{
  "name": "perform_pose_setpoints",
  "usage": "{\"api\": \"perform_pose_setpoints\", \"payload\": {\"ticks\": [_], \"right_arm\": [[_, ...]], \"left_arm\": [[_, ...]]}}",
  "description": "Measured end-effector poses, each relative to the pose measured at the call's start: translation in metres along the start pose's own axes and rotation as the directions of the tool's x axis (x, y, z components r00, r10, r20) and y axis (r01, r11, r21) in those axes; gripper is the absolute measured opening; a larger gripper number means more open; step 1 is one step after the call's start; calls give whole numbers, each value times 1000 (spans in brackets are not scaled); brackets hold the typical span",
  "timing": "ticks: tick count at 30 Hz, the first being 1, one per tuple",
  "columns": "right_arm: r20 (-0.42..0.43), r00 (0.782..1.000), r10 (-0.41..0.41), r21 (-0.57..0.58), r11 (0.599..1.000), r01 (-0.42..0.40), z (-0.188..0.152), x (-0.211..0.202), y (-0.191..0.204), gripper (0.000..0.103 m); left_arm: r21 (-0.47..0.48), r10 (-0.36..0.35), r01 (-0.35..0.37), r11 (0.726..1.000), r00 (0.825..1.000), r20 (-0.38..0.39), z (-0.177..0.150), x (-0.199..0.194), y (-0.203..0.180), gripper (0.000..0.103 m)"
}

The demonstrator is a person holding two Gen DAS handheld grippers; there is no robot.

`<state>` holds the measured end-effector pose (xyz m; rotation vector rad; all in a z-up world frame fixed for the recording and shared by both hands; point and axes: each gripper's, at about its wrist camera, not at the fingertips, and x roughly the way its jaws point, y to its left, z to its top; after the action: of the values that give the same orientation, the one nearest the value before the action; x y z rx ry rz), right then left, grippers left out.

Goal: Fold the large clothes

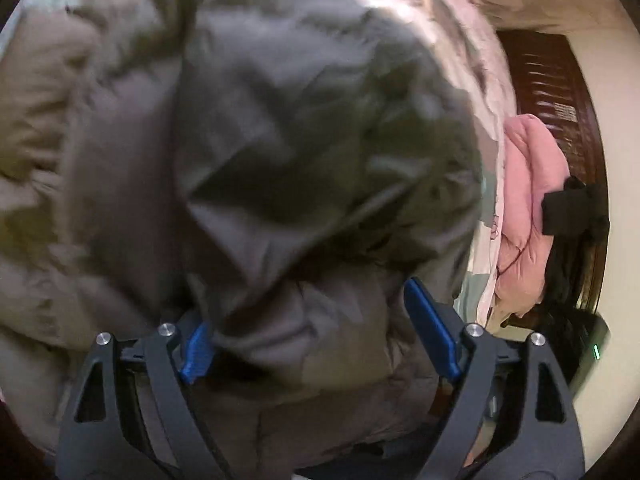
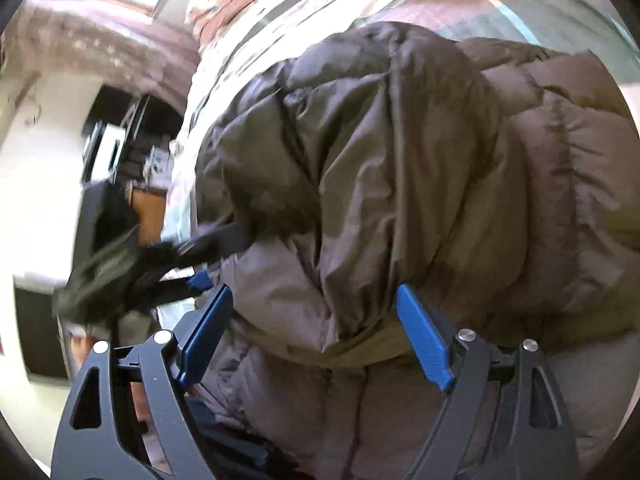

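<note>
A: Left tool (image 1: 308, 312) with blue pads spread, a thick fold of the puffer jacket (image 1: 280, 120) bulging between them, not pinched. Same on the other side?

B: Same. Right tool (image 2: 316, 292) wide apart, straddling a quilted roll of padding, no clamp on it.

A: Jacket's place?

B: Spread on the bed, over the pale patterned sheet (image 1: 486, 80), close under both tools. Pink garment (image 1: 528, 184) heaped just past the sheet's edge, out of the way.

A: Stage, by the look of it?

B: Probably between grips: one flap already laid over the body, lower end not yet brought up. Hard to say more through the blur.

A: Advice for the next grab?

B: Pick an edge or a seam, not the fat middle of a quilted section. Slippery shell, springy filling, likely to squirt out of a shallow bite. Push the pads in deep, then close fully on both layers.

A: And the lift?

B: Keep both tools level with each other and raise together, for a straight fold line. Lay down slowly, then press flat to drive out the air. Otherwise, expect a spring-back.

A: Risks?

B: Catching the sheet along with the jacket. Check for pale cloth between the pads before pulling, and let go and re-grip if any shows.
</note>
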<state>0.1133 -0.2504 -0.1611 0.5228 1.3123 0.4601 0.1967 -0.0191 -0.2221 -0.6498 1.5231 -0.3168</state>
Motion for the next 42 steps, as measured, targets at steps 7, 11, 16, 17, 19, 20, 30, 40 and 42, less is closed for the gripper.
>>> {"api": "perform_pose_setpoints", "payload": {"ticks": [7,11,16,17,19,20,30,40,42], "right_arm": [[-142,985,-100,-247,967,63,-41,36,31,87],[-185,971,-155,-24,988,153,-40,52,-11,87],[-98,965,-243,113,961,254,-24,13,-42,87],[-78,962,-263,115,956,271,-21,2,-43,87],[-34,956,-293,143,945,295,-18,-16,-44,87],[-14,947,-320,149,936,319,-16,-24,-43,87],[-22,984,-175,56,983,176,-26,-20,-23,87],[-162,957,-240,49,967,251,-39,2,-18,101],[-44,971,-237,66,969,239,-30,-28,-13,101]], "left_arm": [[108,-40,31,994,996,75,-22,-35,-3,15],[233,-134,110,966,987,92,-38,-55,-14,15],[278,-82,67,958,996,42,-51,-43,-4,15],[287,-47,35,957,998,34,-53,-36,-3,15],[312,45,-49,949,999,20,-64,-20,-2,15],[323,81,-80,943,997,8,-71,-12,0,16],[443,373,-314,840,926,-50,-99,32,13,17],[446,270,-252,859,963,24,-88,-17,19,30],[450,199,-235,861,972,127,-83,-50,13,47]]}}
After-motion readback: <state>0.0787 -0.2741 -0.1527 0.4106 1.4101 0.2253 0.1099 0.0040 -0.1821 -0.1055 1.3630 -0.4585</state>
